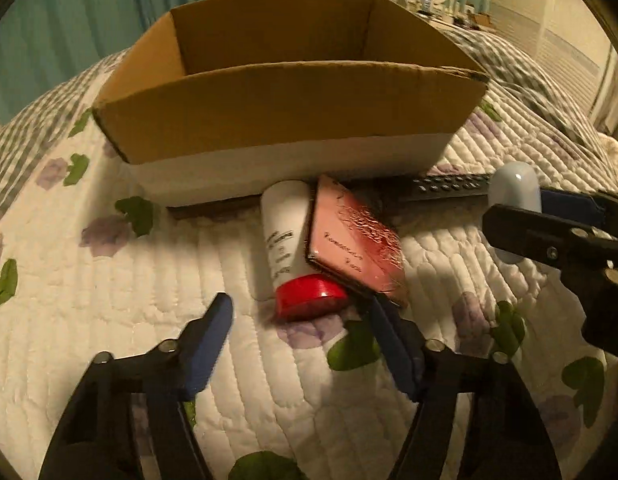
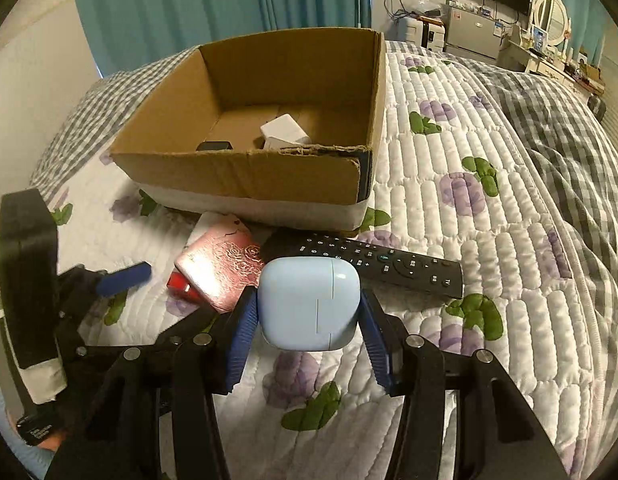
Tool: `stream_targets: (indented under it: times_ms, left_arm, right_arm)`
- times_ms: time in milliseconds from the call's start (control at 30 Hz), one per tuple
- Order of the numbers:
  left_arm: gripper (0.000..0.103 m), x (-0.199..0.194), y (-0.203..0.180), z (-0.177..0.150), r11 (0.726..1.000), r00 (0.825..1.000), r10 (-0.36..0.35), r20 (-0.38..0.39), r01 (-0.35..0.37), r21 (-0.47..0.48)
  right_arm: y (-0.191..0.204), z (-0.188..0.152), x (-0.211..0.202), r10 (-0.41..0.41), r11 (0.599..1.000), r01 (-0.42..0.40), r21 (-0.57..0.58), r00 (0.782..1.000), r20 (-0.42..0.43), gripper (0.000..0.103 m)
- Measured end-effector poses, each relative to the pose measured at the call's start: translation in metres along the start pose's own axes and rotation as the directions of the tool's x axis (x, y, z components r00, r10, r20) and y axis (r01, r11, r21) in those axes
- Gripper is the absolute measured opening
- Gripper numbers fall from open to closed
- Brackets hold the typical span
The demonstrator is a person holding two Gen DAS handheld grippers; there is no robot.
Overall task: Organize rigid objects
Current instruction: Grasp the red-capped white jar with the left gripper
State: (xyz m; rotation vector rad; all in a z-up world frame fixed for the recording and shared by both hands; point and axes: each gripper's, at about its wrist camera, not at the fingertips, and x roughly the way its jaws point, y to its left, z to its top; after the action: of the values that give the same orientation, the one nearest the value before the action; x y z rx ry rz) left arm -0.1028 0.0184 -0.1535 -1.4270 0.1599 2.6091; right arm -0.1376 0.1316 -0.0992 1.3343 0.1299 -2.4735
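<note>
A cardboard box [image 1: 269,116] stands on the quilted bed; in the right wrist view the box [image 2: 245,172] holds a white block [image 2: 285,132] and a dark item [image 2: 215,146]. In front of it lie a white bottle with a red cap [image 1: 285,240], a pink case [image 1: 353,236] leaning on it, and a black remote [image 1: 449,188]. My left gripper [image 1: 301,320] is open, just short of the red cap. My right gripper [image 2: 307,308] is shut on a pale blue earbud case [image 2: 309,300], held above the quilt; the case also shows in the left wrist view [image 1: 515,192].
The floral quilt [image 2: 469,240] spreads to the right, with a grey checked blanket [image 2: 569,128] beyond. Teal curtains [image 2: 189,8] hang behind the box. A dresser with a mirror [image 2: 549,12] stands far right. The remote [image 2: 373,264] lies just beyond the held case.
</note>
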Motion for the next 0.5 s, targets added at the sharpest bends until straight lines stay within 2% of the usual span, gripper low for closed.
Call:
stream_targets:
  times_ms: [33,100,200,300,400,500]
  left_arm:
    - [0.055,0.0,-0.001,-0.001,1.0,1.0,0.014,-0.004,-0.014,0.014]
    - [0.05,0.003,0.001,-0.005,0.999,0.999,0.028,-0.019,-0.028,0.031]
    - [0.05,0.004,0.007,-0.004,1.0,1.0,-0.011,-0.024,0.011,-0.014]
    - [0.05,0.005,0.003,-0.002,1.0,1.0,-0.013,-0.023,0.013,0.001]
    - [0.05,0.003,0.001,-0.001,0.999,0.999,-0.047,-0.012,0.047,-0.003]
    - [0.05,0.012,0.006,0.005,0.999,1.0,-0.026,-0.009,0.026,-0.026]
  right_arm:
    - [0.0,0.0,0.0,0.004,1.0,-0.004,0.001,1.0,-0.002,0.05]
    - [-0.001,-0.001,0.001,0.008,1.0,-0.008,0.005,1.0,-0.004,0.05]
    - [-0.002,-0.001,0.002,0.008,1.0,-0.008,0.012,1.0,-0.008,0.05]
    - [0.0,0.0,0.002,0.002,1.0,-0.002,0.008,1.0,-0.011,0.05]
    - [0.0,0.0,0.003,-0.004,1.0,0.005,0.006,1.0,-0.012,0.05]
    - [0.0,0.0,0.004,-0.011,1.0,0.012,0.003,1.0,-0.019,0.05]
